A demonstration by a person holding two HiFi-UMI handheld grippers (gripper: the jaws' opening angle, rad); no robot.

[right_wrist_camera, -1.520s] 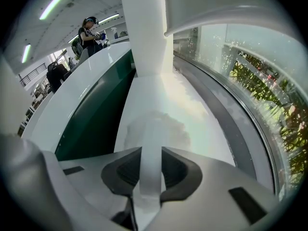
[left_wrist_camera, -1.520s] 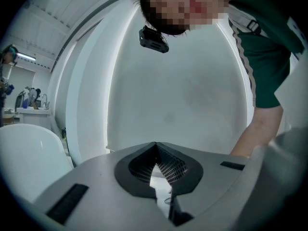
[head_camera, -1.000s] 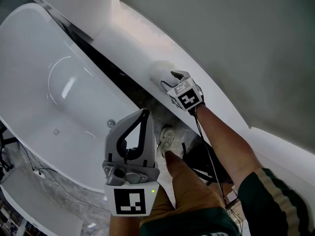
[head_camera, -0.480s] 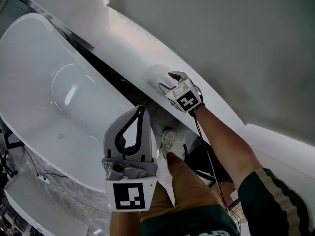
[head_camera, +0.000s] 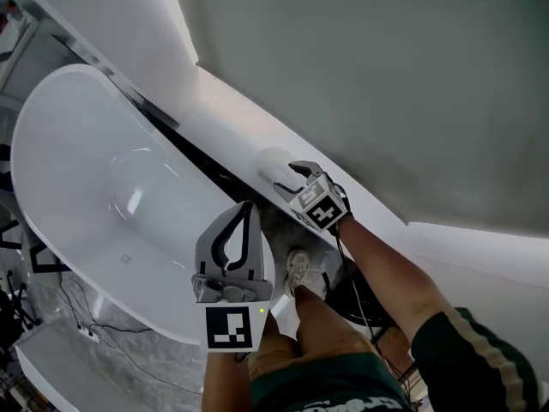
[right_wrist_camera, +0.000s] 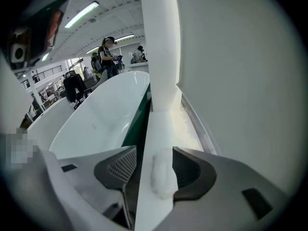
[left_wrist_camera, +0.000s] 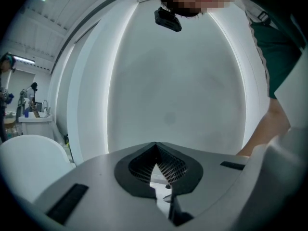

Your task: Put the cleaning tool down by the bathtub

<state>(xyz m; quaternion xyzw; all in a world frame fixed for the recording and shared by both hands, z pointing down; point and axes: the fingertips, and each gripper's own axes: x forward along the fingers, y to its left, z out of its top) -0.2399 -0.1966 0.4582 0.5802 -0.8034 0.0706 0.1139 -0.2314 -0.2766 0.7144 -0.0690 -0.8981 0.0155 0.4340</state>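
Grey wall (head_camera: 386, 75) and a white ledge (head_camera: 219, 110) run beside a white bathtub (head_camera: 86, 170). At the ledge, the right hand-held gripper (head_camera: 290, 177) has its jaws spread wide. The fluffy white cleaning tool (right_wrist_camera: 161, 174) lies on the ledge between them, against the right-side jaw, with the other jaw off the ledge's edge. Nearer the person, the left hand-held gripper (head_camera: 249, 209) is raised over the tub's rim with its jaws closed together on nothing.

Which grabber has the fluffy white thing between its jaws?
The right gripper, at the white ledge: the fluffy pad lies between its open jaws. The left gripper is shut on nothing.
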